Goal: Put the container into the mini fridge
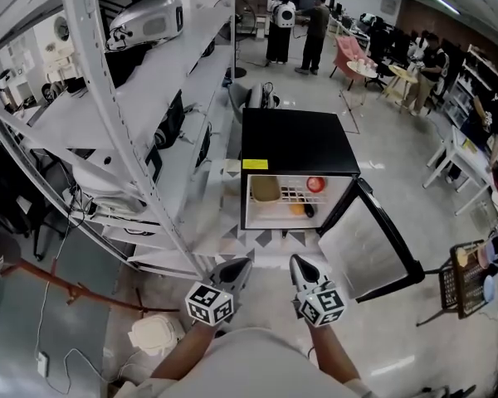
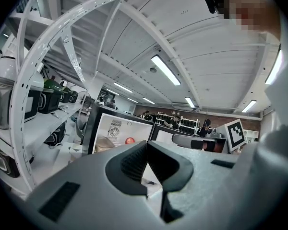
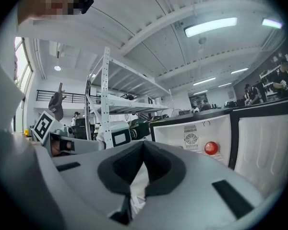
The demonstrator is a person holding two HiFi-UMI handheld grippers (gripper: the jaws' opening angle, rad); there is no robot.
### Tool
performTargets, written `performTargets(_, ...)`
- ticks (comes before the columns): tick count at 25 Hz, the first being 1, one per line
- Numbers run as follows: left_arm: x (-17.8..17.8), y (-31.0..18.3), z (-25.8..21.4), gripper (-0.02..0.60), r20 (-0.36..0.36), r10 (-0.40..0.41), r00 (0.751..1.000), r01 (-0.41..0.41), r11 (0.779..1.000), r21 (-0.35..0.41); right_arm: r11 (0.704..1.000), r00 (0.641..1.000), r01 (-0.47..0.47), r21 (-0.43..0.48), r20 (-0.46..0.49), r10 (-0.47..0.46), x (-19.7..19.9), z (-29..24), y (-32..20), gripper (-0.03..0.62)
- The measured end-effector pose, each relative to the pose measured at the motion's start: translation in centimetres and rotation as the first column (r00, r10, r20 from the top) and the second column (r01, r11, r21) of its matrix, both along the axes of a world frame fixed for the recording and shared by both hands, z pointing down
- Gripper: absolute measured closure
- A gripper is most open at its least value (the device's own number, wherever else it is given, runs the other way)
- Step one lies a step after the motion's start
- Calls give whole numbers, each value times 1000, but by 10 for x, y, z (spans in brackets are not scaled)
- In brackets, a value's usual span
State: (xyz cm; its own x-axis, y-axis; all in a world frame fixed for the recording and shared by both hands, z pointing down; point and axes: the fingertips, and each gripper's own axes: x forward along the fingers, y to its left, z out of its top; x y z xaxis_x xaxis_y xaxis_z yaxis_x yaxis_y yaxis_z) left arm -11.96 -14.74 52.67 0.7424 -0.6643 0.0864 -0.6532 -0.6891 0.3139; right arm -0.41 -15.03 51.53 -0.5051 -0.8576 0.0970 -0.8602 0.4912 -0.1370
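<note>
A black mini fridge [image 1: 299, 143] stands on the floor ahead, its door [image 1: 373, 247] swung open to the right. On its wire shelf sits a tan container [image 1: 266, 189], with a red round thing [image 1: 315, 184] at the right; an orange item [image 1: 296, 209] and a dark one lie below. My left gripper [image 1: 236, 270] and right gripper [image 1: 303, 268] hover side by side just short of the opening, both shut with nothing between the pads. The left gripper view shows the container [image 2: 104, 143] and the red thing [image 2: 129, 140] past the shut left gripper [image 2: 147, 145]. The right gripper [image 3: 144, 145] points level at the fridge interior [image 3: 197, 138].
A white shelving rack [image 1: 149, 81] loaded with equipment runs along the left, close to the fridge. A white lidded tub [image 1: 153, 336] lies on the floor at lower left. A dark wire cart [image 1: 461, 280] stands at right. People [image 1: 315, 31] stand far behind the fridge.
</note>
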Motion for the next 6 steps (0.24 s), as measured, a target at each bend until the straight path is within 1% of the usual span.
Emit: performTargets(6,-2,-7,-1,577,-8,-3,1000,3,1000,7,1000,1000,4,11,13,-4,-3,-3,-6,588)
